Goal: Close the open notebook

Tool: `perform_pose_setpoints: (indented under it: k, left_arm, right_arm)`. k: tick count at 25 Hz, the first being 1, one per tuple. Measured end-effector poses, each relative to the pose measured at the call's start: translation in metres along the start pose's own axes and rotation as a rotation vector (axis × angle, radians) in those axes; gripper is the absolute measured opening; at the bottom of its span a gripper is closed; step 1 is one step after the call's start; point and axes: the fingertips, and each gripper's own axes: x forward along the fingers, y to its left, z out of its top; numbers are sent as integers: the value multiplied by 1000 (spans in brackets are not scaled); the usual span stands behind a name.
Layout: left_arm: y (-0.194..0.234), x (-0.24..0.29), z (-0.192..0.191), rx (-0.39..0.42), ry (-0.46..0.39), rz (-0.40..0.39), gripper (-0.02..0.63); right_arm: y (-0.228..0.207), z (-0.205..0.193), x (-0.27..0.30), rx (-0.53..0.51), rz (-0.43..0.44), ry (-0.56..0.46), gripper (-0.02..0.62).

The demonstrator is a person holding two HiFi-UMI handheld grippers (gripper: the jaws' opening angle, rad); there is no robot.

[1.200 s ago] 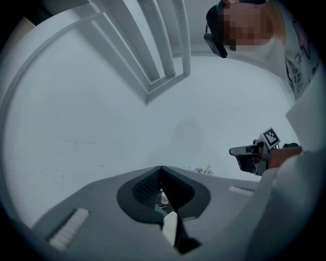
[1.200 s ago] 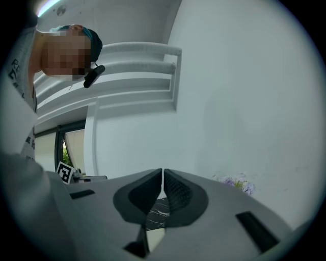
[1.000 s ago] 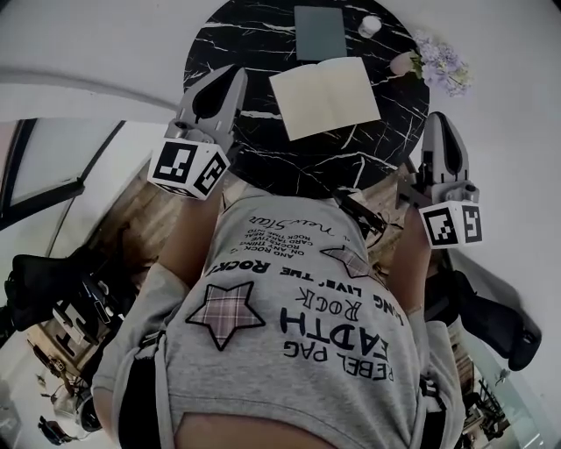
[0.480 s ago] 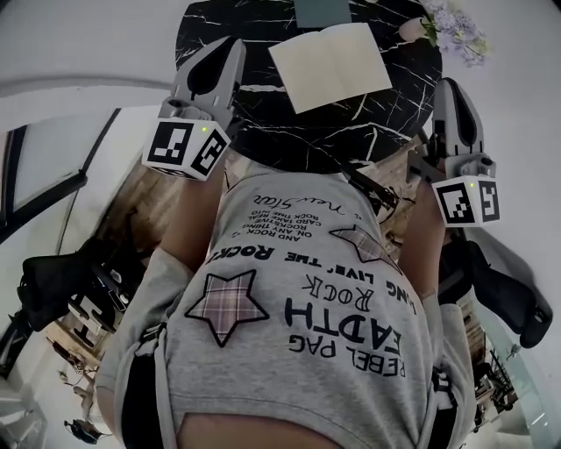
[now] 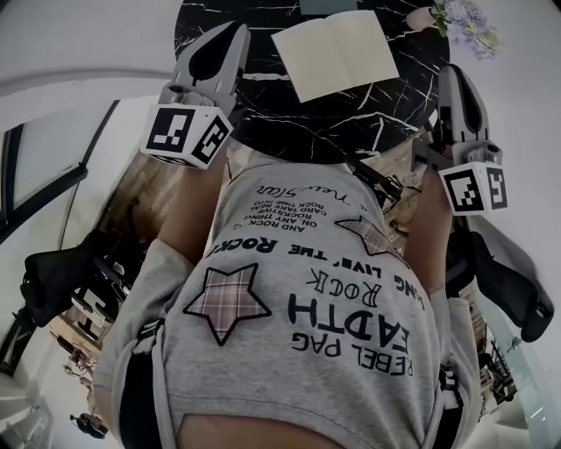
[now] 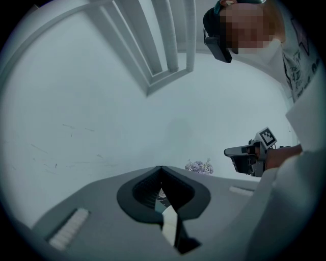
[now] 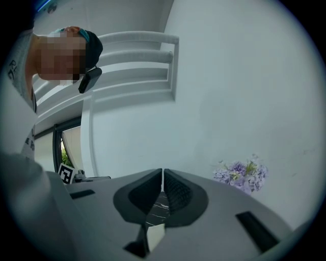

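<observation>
The open notebook (image 5: 336, 53) lies flat with its cream pages up on the round black marble table (image 5: 263, 96) at the top of the head view. My left gripper (image 5: 235, 28) is held over the table's left edge, left of the notebook and apart from it, its jaws shut on nothing. My right gripper (image 5: 453, 70) hangs at the table's right edge, right of the notebook, also shut and empty. In the left gripper view the jaw tips of the left gripper (image 6: 161, 168) meet. The tips of the right gripper (image 7: 163, 171) touch in the right gripper view as well.
A vase of purple flowers (image 5: 465, 16) stands at the table's back right, and a teal book (image 5: 329, 4) lies behind the notebook. Black office chairs sit on the floor at left (image 5: 61, 272) and right (image 5: 508, 294). My torso in a grey shirt fills the lower picture.
The table and notebook have slid toward the top of the head view. Both grippers have shifted a little along the table's sides and stay shut. The notebook is still open.
</observation>
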Motion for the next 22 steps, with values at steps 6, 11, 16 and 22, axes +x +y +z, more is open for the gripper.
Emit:
perform_pose_setpoints:
  k: [6,11,16,22]
  left_arm:
    - [5,0,-5,-6,11,6,9]
    - [5,2,-11,-11,18,4,9]
    - [5,5,-21,-13,27,8,9]
    - [6,5,-36,-16,41,14,9]
  right_arm:
    - [0,-4,7,-1,4,17,18]
    - [1,-8,11,-6,10,29,18]
    - [-4,-20,18,-26,9,59,18]
    - [-12,-45,30,-70,17,120,20]
